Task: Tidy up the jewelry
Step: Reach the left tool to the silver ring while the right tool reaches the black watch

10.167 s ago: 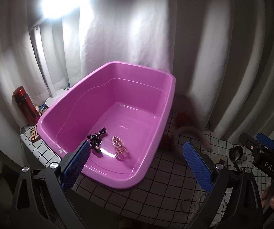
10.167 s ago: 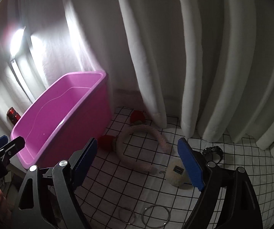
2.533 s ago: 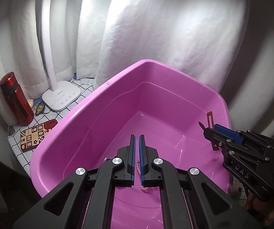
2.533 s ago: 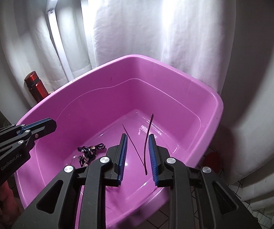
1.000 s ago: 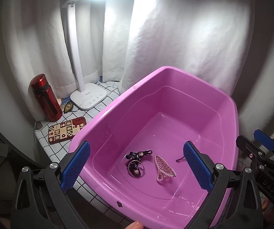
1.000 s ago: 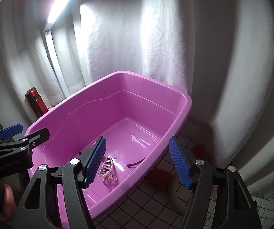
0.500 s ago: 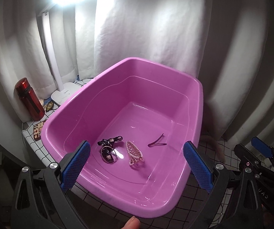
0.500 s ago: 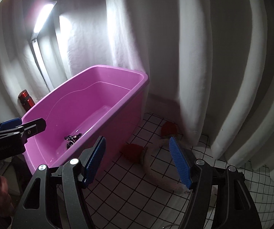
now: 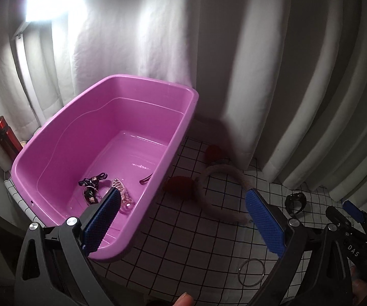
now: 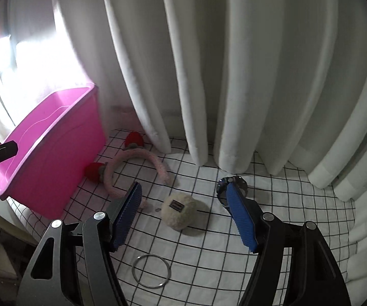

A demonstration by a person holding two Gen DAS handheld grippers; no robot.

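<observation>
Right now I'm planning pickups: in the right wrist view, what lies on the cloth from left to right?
Pink tub → red pompom → pink headband → fluffy cream puff → dark watch.

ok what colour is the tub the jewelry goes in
Pink-purple all over, plain; the tub shows best in the left wrist view.

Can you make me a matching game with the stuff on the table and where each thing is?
Things:
1. fuzzy pink headband
2. metal ring
3. sparkly hair clip
4. red bottle

Places:
A. inside the pink tub
B. behind the tub's far left corner
C. on the checked cloth right beside the tub
D. on the cloth nearest the camera

Pairs: 1-C, 2-D, 3-A, 4-B
</observation>
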